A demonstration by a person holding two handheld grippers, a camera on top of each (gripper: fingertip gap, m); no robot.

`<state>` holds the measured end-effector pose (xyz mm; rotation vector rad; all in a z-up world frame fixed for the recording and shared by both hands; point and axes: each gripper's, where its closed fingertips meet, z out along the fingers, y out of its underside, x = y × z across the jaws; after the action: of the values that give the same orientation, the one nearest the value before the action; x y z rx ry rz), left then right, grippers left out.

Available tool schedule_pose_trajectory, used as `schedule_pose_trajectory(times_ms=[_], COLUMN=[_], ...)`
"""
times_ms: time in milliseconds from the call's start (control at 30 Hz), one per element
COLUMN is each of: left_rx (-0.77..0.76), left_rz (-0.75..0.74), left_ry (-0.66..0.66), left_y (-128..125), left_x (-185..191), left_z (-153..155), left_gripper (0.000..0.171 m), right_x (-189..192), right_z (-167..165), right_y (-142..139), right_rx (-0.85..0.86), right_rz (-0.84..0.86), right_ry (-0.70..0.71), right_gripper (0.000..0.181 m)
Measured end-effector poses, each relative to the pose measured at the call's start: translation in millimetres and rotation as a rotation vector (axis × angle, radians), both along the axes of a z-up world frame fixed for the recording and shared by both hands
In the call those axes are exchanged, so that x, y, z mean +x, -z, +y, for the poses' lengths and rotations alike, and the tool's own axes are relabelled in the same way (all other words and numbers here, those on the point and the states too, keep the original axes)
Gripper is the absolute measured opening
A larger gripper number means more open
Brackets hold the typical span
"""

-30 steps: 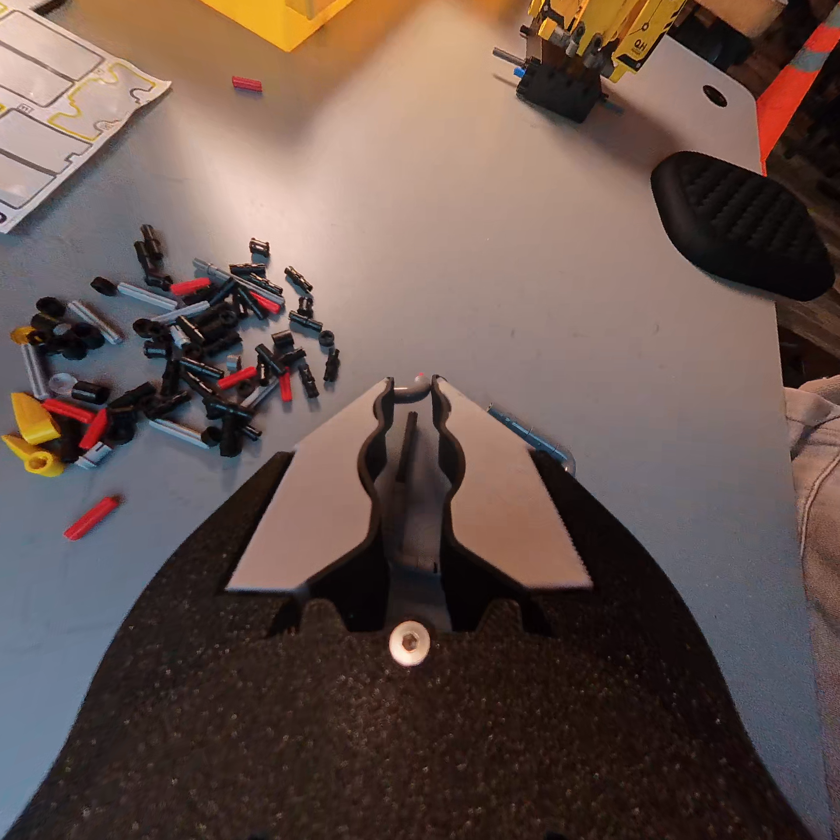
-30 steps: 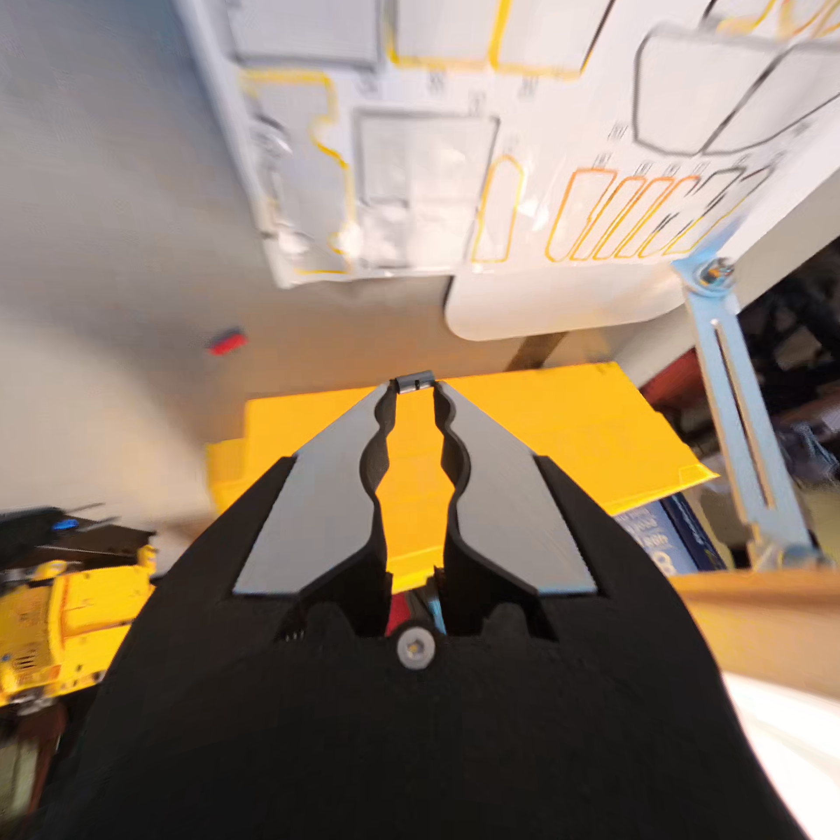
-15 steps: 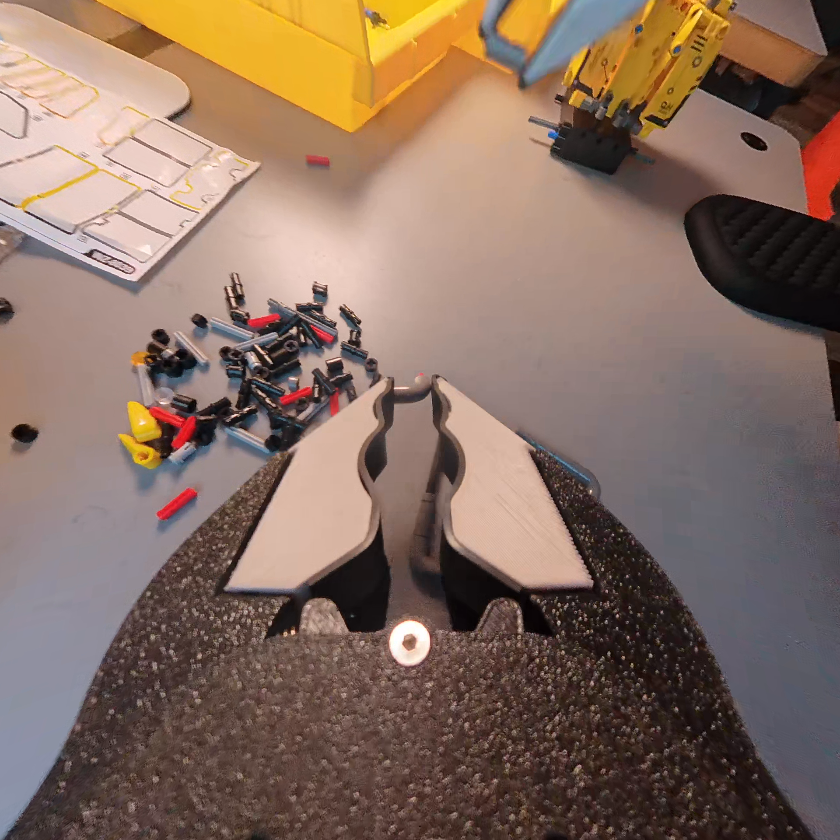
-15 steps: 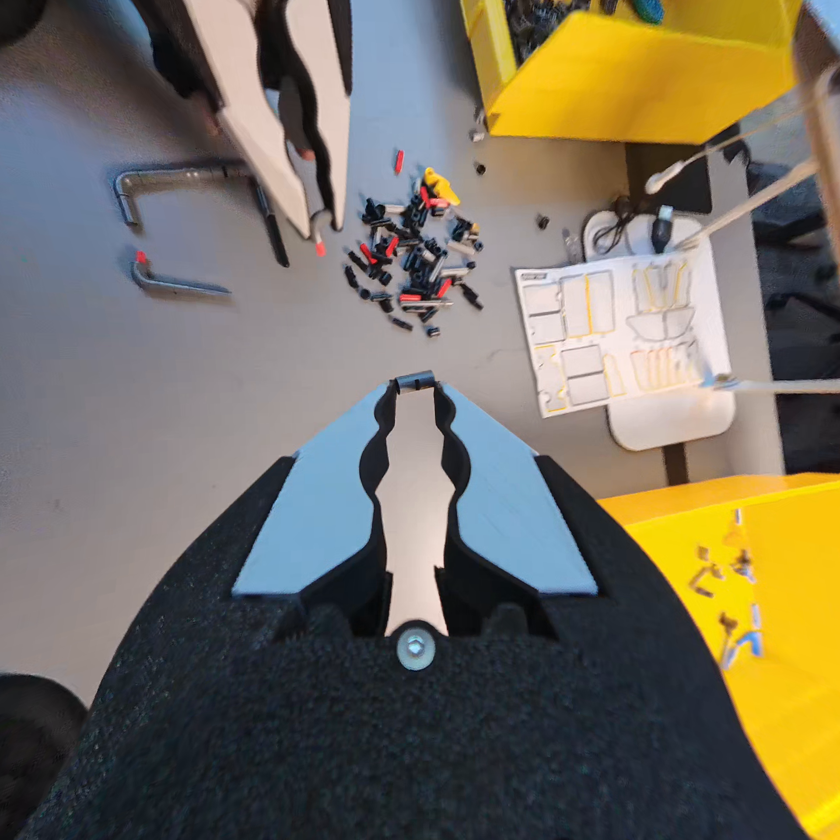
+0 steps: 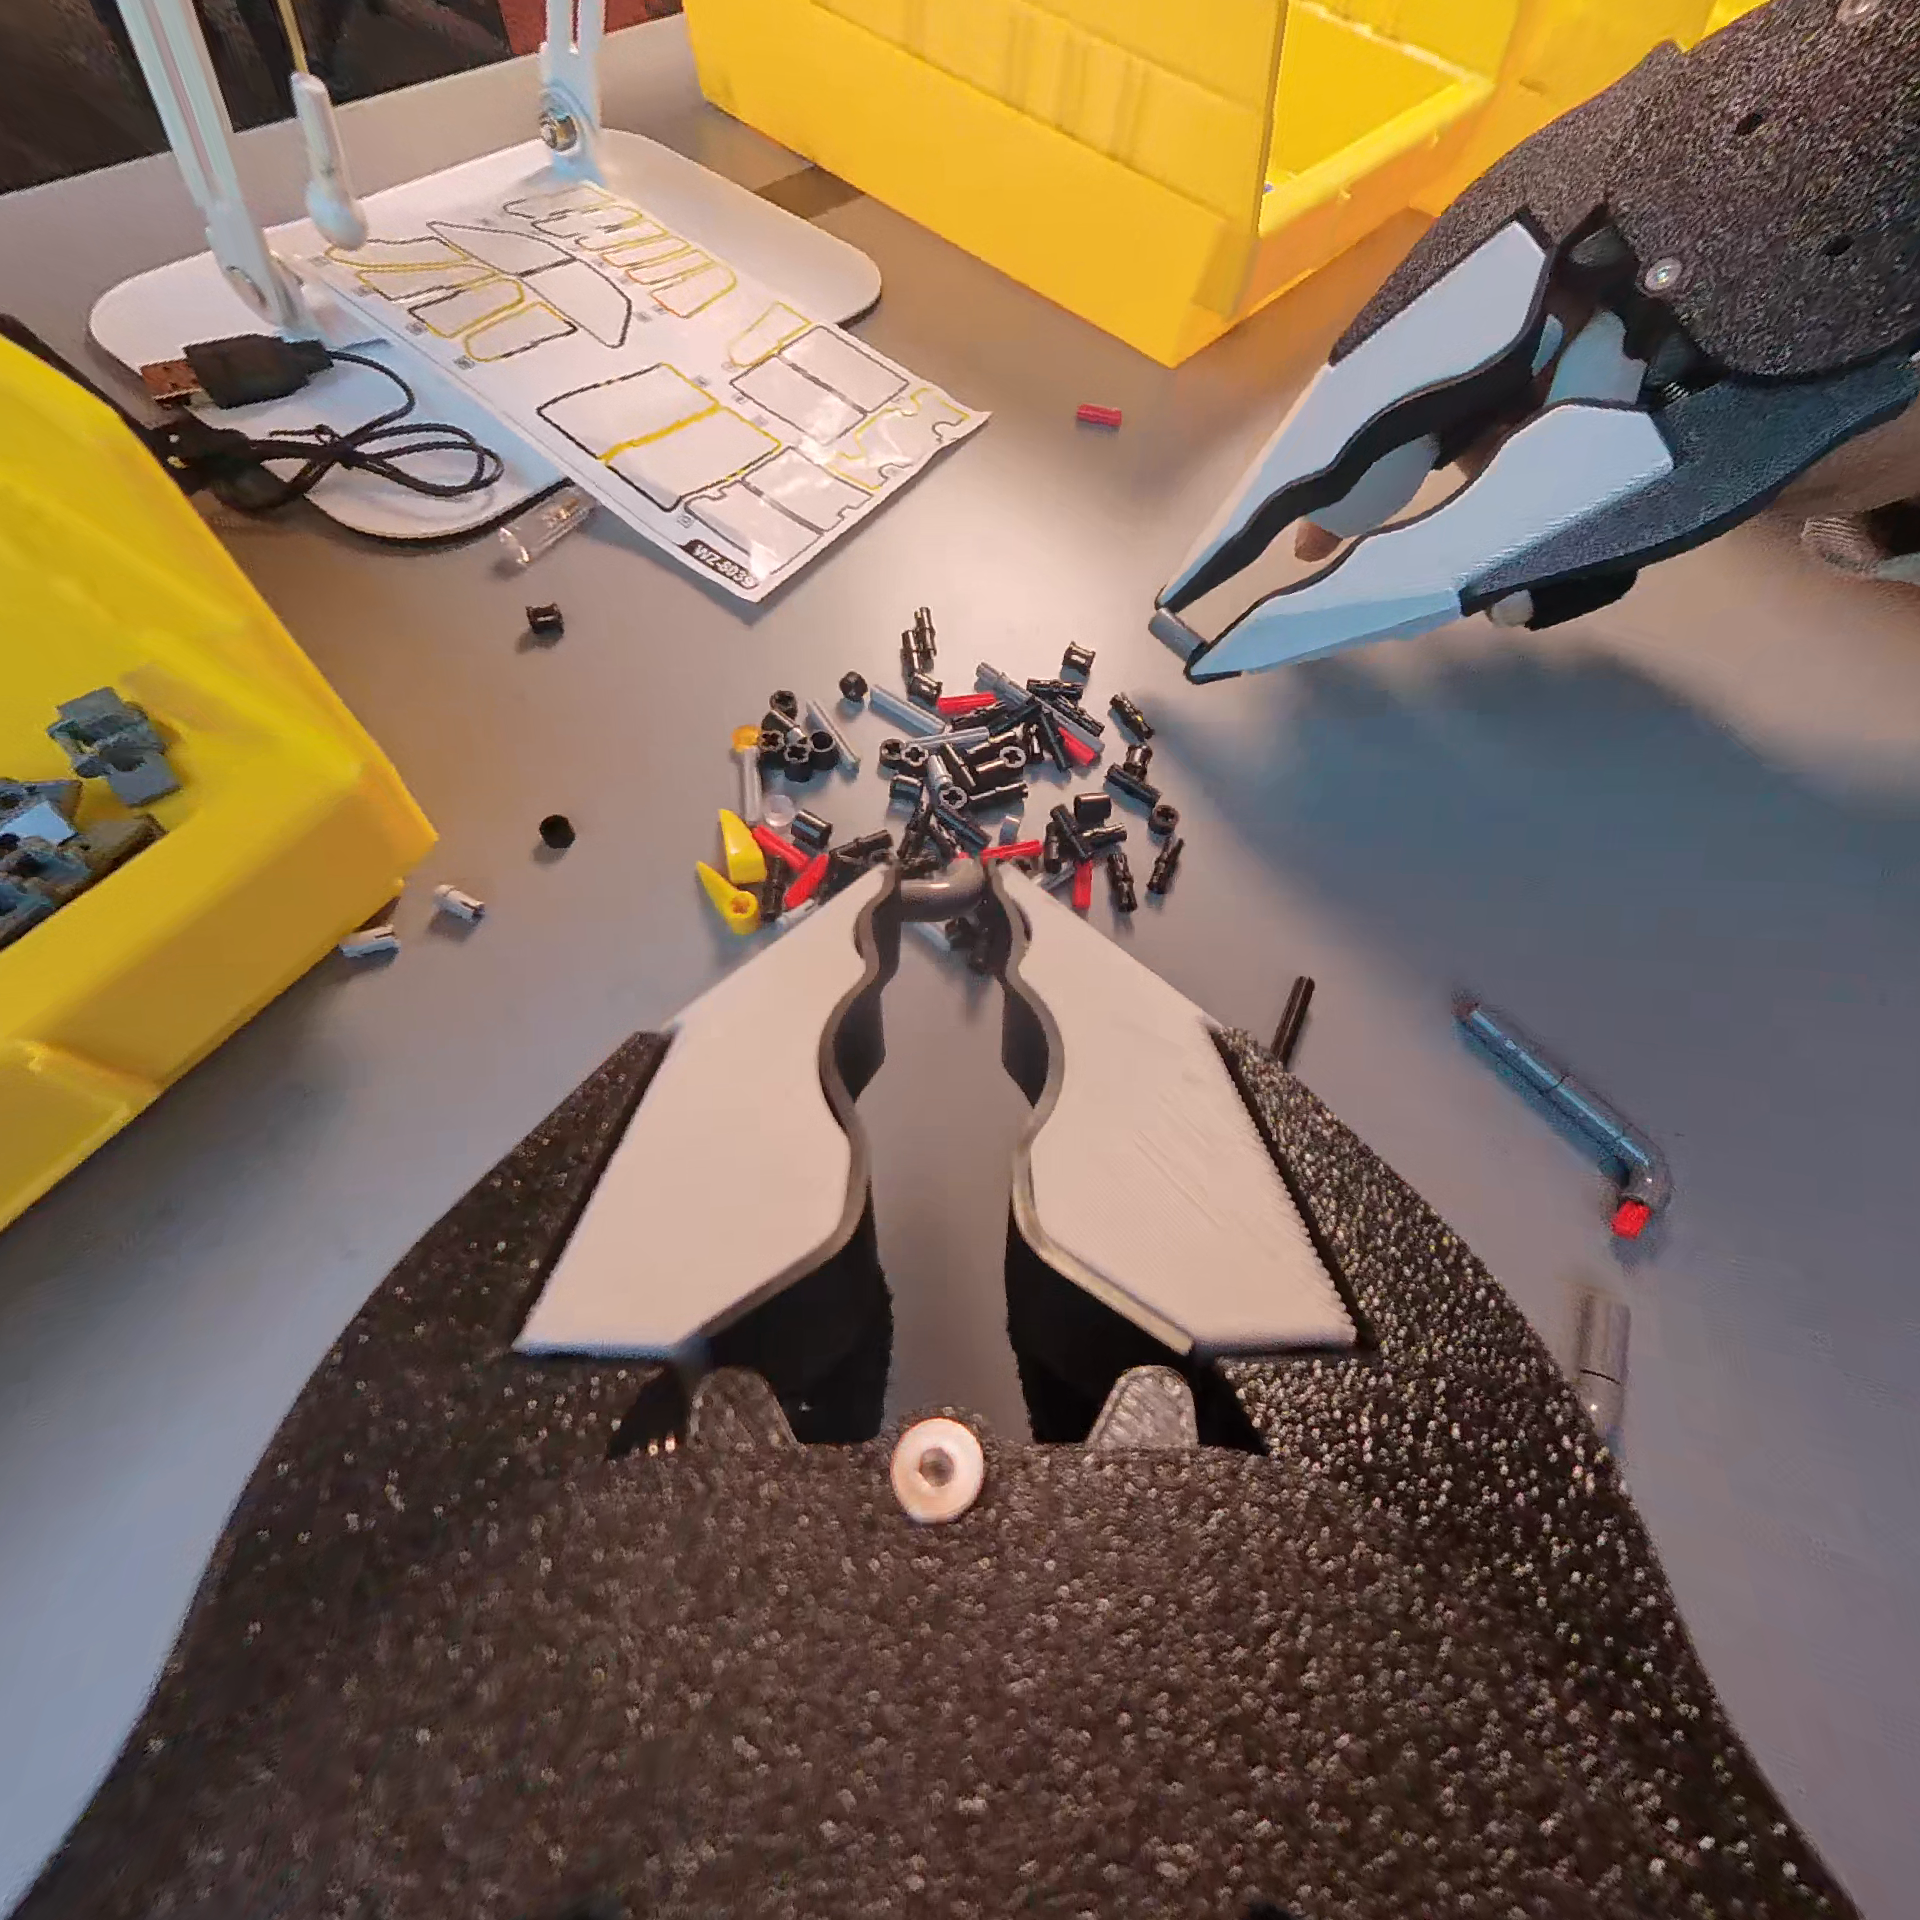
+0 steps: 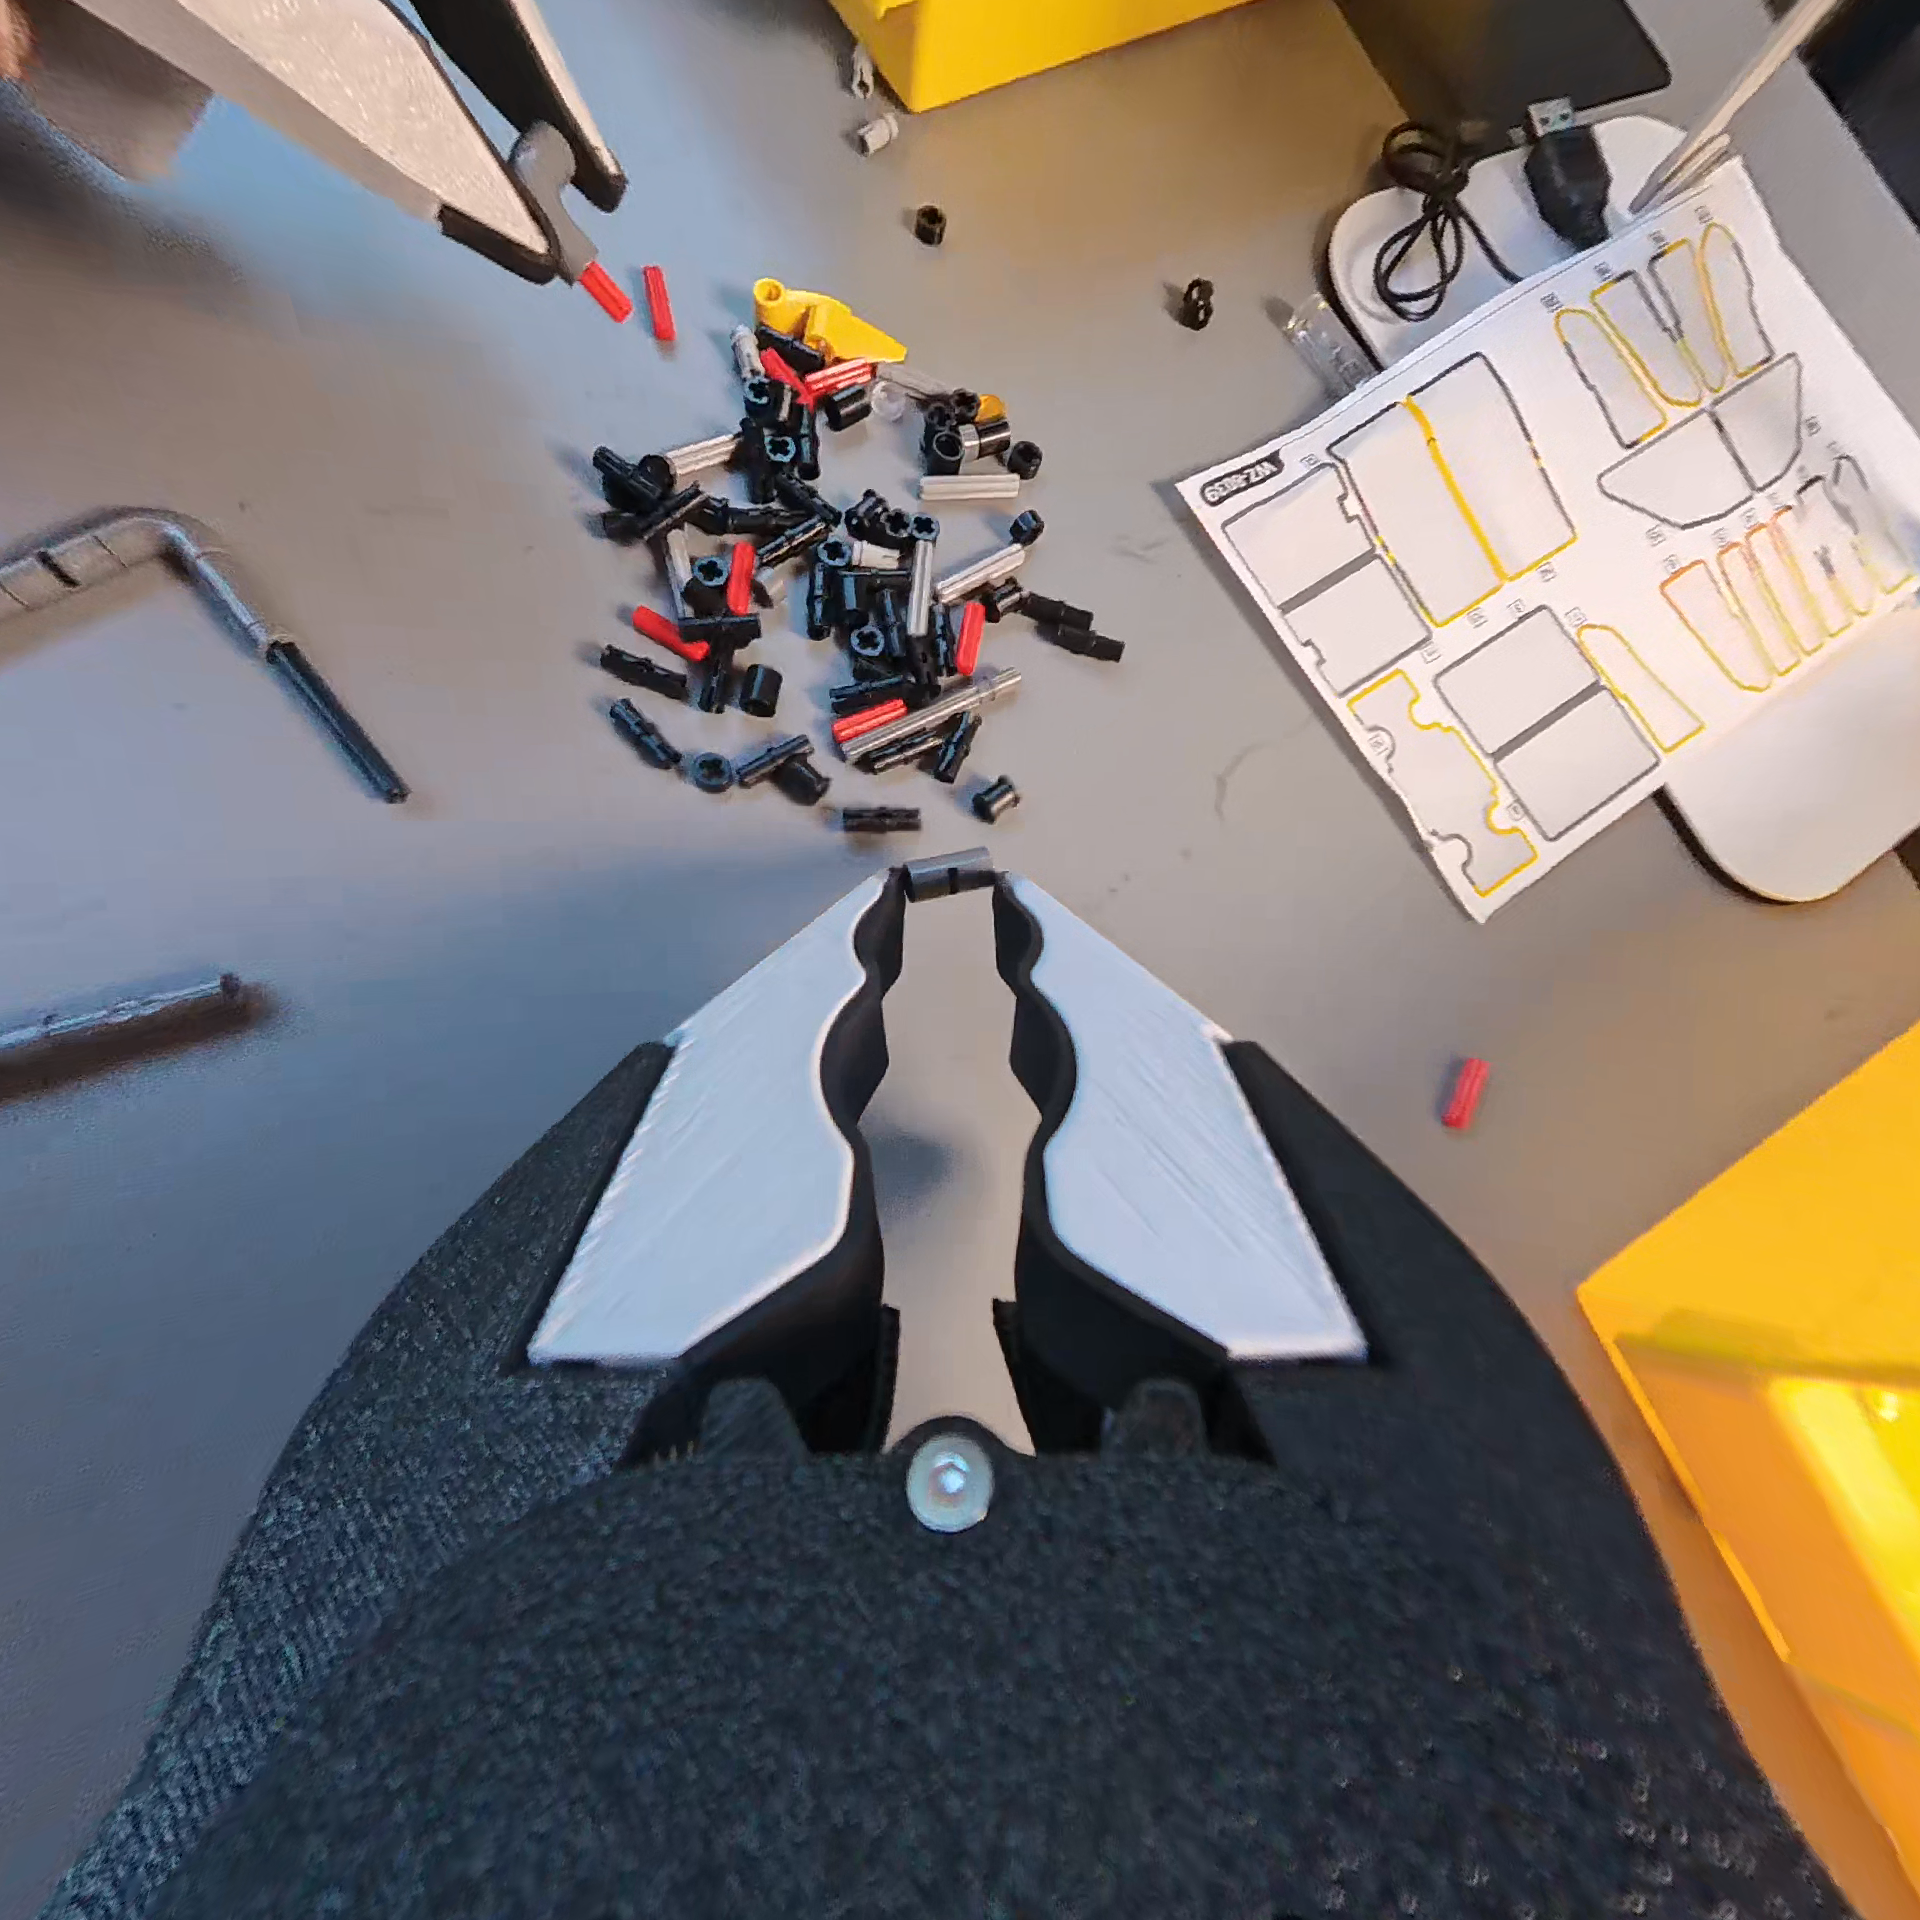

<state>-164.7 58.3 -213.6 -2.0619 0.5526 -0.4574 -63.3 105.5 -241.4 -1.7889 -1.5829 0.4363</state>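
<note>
left gripper [image 5: 940, 891] pinches curved grey tube piece [image 5: 932, 896], possibly red-tipped | right gripper [image 6: 948, 875] pinches short grey cylindrical connector [image 6: 948, 871] | both above heap of small black, red, grey pins [image 6: 831, 582]; parts not joined

Grey table [image 5: 1455, 831]. Pile of small parts [image 5: 956, 790], mostly black, some red, light grey, a few yellow. Yellow bins [image 5: 1091, 156]. White sticker sheet [image 5: 727, 416] with black and yellow outlines. White lamp base [image 5: 790, 260], black cable [image 5: 343, 447] on it. Left gripper [image 5: 940, 883]: grey fingers, speckled black body, dark grey curved piece with red tip at the tips. Right gripper [image 6: 948, 878]: white-grey fingers, black body, small grey pin at the tips. Loose red pin [image 6: 1463, 1091].
</note>
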Motion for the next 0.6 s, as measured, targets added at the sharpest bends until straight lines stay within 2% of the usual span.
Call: schedule_pose_trajectory(times_ms=[133,333,600], left_rx=[0.004,0.004,0.001], left_rz=[-0.006,0.039,0.05], left_ry=[0.021,0.076,0.115], left_y=[0,8,12], left_x=[5,19,26], left_z=[-1,-5,-7], left_gripper=[0.016,0.016,0.016], right_x=[-4,-1,15], right_z=[4,-3,-13], right_y=[11,11,11], right_rx=[0.021,0.01,-0.092], right_rz=[-0.022,-0.025,-0.031], right_ry=[-0.004,-0.048,-0.125], right_gripper=[0.015,0.015,0.032])
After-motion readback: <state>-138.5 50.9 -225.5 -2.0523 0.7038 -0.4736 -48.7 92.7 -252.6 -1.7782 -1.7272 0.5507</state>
